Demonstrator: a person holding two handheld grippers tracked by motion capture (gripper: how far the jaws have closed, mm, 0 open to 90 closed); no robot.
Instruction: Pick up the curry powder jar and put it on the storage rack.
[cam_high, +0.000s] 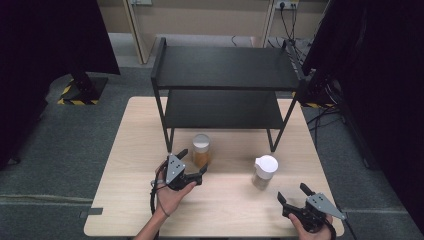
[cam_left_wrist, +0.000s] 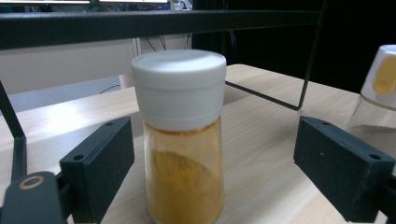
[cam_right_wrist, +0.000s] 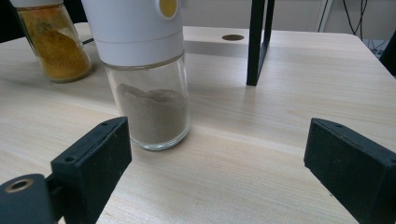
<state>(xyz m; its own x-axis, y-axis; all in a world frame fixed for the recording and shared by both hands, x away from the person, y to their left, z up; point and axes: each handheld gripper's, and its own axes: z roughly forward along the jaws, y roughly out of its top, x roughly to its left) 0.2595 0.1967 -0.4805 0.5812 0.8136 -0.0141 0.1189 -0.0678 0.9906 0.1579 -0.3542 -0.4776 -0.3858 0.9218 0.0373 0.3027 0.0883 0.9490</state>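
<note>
L gripper (cam_high: 191, 161) open round yellow-powder jar (cam_left_wrist: 183, 140); R gripper (cam_high: 293, 192) open nr grey-powder jar (cam_right_wrist: 142, 74).

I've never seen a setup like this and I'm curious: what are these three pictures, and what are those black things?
A person at a wooden table holds hand-operated tongs in each hand: the left tongs and the right tongs. One picture looks down from above; the other two come from cameras riding on each tool, looking between its black jaws. On the table stand a black two-tier shelf, a jar of orange powder and a jar of grey-brown powder, both with white lids. Nothing is held: the left jaws stand open around the orange jar, the right ones open just short of the other.
</note>
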